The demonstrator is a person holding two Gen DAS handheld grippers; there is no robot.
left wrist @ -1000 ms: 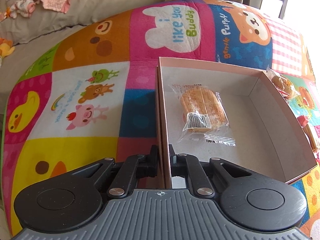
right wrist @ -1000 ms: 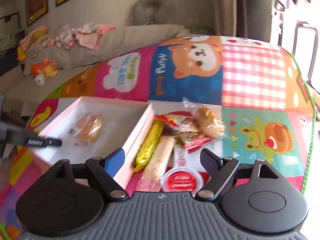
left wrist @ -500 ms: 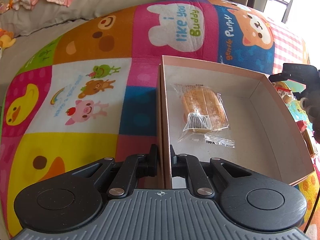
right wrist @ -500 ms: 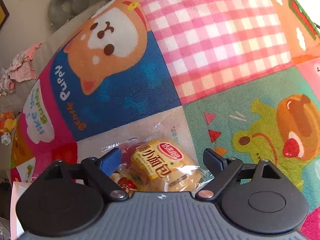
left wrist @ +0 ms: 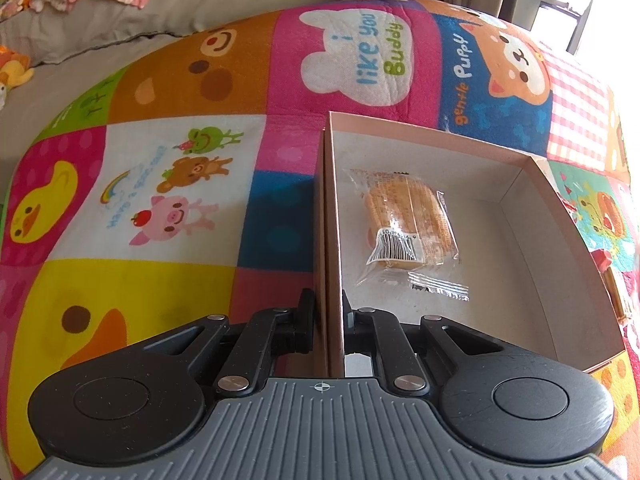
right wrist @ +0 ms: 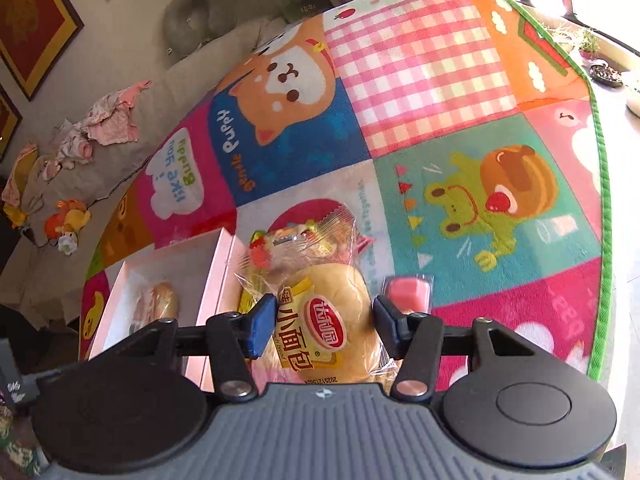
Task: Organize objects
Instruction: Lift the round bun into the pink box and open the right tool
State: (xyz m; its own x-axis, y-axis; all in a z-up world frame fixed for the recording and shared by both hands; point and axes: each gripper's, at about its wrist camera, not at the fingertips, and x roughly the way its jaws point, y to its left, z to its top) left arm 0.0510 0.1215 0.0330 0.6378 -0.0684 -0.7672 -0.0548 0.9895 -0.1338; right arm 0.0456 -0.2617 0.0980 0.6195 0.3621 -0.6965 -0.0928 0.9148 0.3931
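The patchwork play mat (left wrist: 168,208) is spread beside a beige sofa (left wrist: 200,4). The pink box (left wrist: 532,240) wall is pinched by the left gripper (left wrist: 328,320). The bun packet (right wrist: 326,328), at the mat's near edge, is clamped by the right gripper (right wrist: 324,320).

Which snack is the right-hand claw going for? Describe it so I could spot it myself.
Find the pink box on the cartoon play mat; snacks are piled just beside it. The nearest is a bread bun, between the right gripper fingers: round, golden, clear-wrapped, with a red oval logo.
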